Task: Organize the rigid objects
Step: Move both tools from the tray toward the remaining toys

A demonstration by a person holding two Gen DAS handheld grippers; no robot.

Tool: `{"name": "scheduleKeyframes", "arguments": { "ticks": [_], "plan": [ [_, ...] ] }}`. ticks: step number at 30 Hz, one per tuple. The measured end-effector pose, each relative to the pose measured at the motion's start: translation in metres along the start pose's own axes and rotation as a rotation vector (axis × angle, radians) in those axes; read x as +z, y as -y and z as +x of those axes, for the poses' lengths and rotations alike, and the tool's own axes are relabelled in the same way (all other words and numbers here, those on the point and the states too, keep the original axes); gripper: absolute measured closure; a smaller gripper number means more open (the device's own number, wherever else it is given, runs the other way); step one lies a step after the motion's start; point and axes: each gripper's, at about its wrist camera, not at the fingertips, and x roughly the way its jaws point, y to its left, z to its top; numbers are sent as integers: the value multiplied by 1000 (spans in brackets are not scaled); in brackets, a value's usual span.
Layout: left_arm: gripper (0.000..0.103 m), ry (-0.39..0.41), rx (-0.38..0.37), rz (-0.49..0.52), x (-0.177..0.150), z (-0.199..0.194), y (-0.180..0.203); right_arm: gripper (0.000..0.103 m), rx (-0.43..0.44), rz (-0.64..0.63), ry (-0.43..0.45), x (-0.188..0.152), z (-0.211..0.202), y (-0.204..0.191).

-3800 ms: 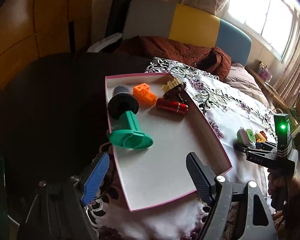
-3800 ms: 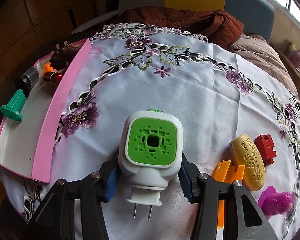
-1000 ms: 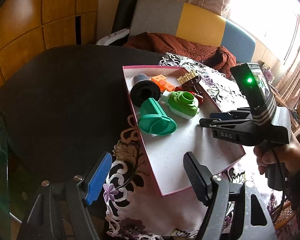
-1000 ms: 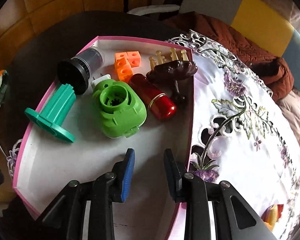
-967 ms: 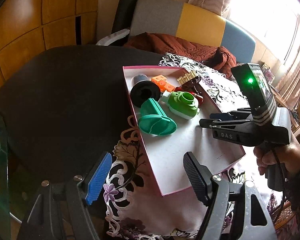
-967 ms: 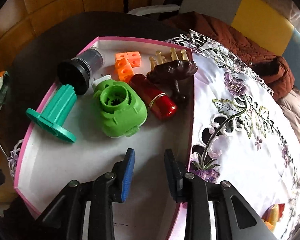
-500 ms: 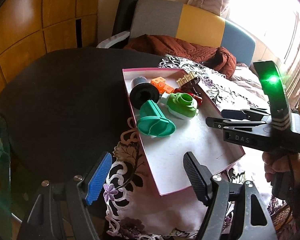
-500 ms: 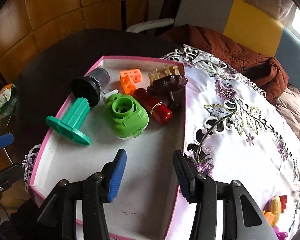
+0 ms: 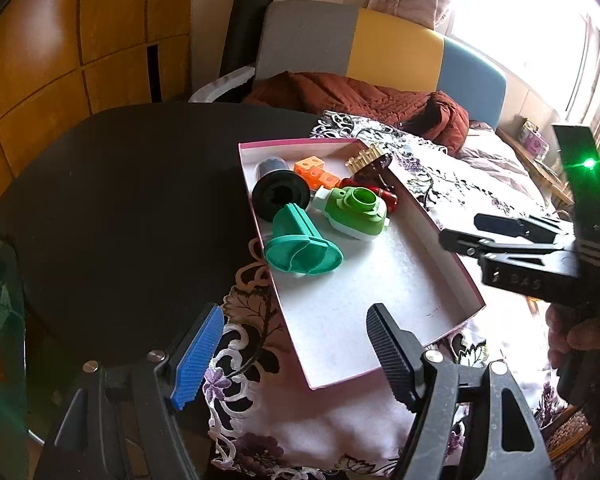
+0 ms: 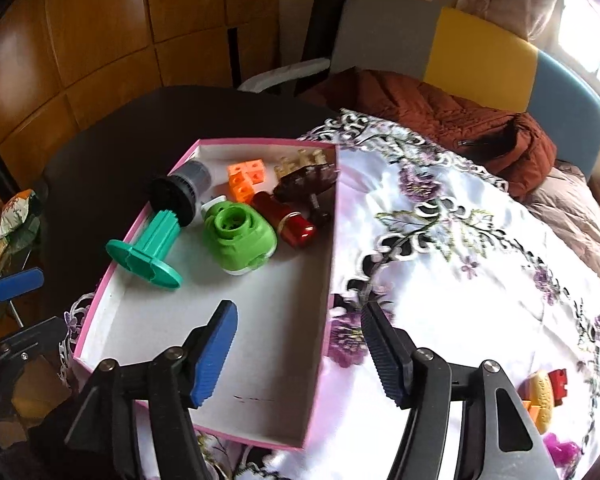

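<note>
Evidently between picks, the right gripper [image 10: 296, 350] hangs wide and empty over the pink box [image 10: 318, 364] holding the green plug-in [image 10: 239, 240], so next comes reaching right for the far-right toys [image 10: 544, 396].

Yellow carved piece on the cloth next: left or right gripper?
Probably right. The right gripper is open and empty, and the yellow carved piece shows low on its right side. The left gripper, also open, faces the pink box; the piece is not in its view.
</note>
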Motion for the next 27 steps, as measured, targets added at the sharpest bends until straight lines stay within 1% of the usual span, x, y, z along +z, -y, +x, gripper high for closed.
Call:
{"name": "scheduleKeyframes", "arguments": {
  "ticks": [6,9,15,18,21,23,25,27],
  "plan": [
    [28,1,-3,19,1,-1,5,35,-38,38,27,-3,-16,25],
    [28,2,-5,30,1,-3,8,33,-65,67,36,-6,-24,44],
    [28,-3,-21,59,3,-3,19,32,-141,156,53,-16,-41,96],
    [28,-14,-36,69,4,-1,25,31,-195,218,64,-23,-50,129],
    [28,-17,-52,87,7,0,32,31,-259,295,75,-34,-59,164],
    [28,-12,-68,102,10,-1,38,31,-322,366,93,-45,-68,192],
    [30,-2,-87,126,13,-2,48,31,-392,470,117,-61,-77,223],
    [31,-1,-112,156,18,-1,61,31,-445,586,136,-79,-85,249]
  ]
}}
